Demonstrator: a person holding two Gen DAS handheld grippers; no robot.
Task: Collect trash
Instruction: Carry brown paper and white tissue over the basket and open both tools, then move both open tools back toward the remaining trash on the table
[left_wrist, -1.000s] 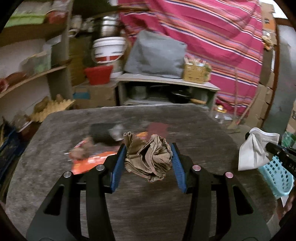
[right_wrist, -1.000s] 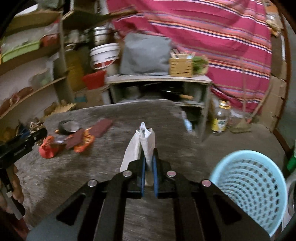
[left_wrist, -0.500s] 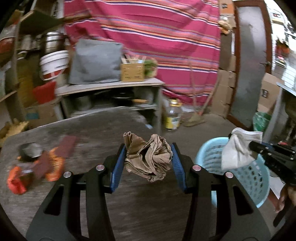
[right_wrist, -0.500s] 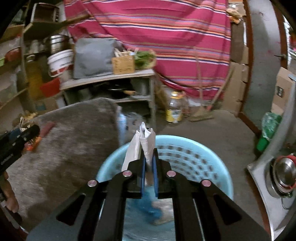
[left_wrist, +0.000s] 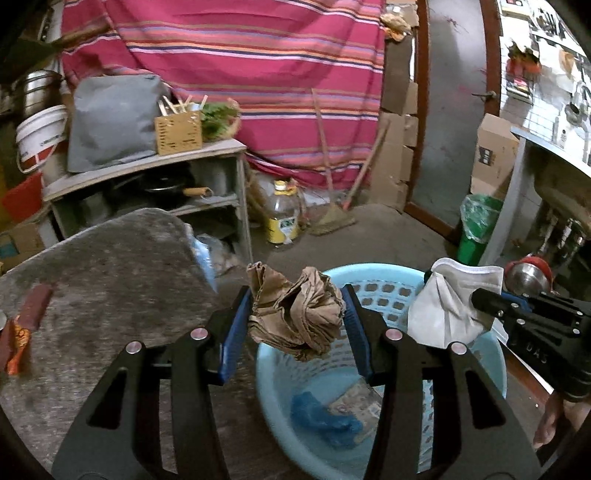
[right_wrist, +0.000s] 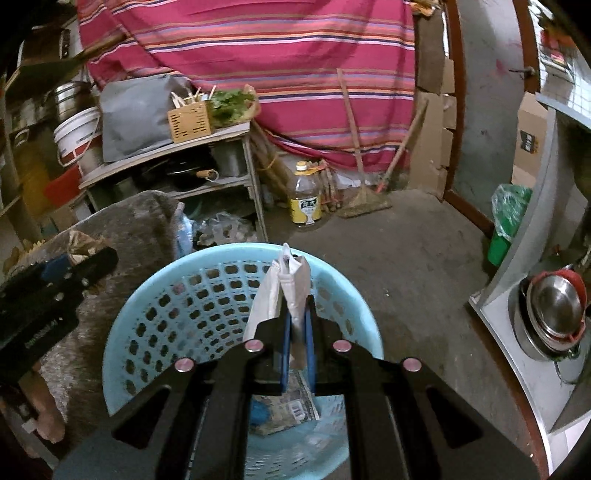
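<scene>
Both grippers now over the blue basket (right_wrist: 155, 291), left (left_wrist: 295, 325) clamping crumpled paper (left_wrist: 295, 314), right (right_wrist: 295, 332) a mask (right_wrist: 291, 284); basket contents blurred

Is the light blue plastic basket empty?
No, the light blue plastic basket already has a printed paper wrapper and a blue crumpled thing lying at its bottom.

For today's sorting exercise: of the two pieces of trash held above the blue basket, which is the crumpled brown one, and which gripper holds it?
The crumpled brown paper, in the left gripper; the right gripper holds a flat white mask instead.
</scene>
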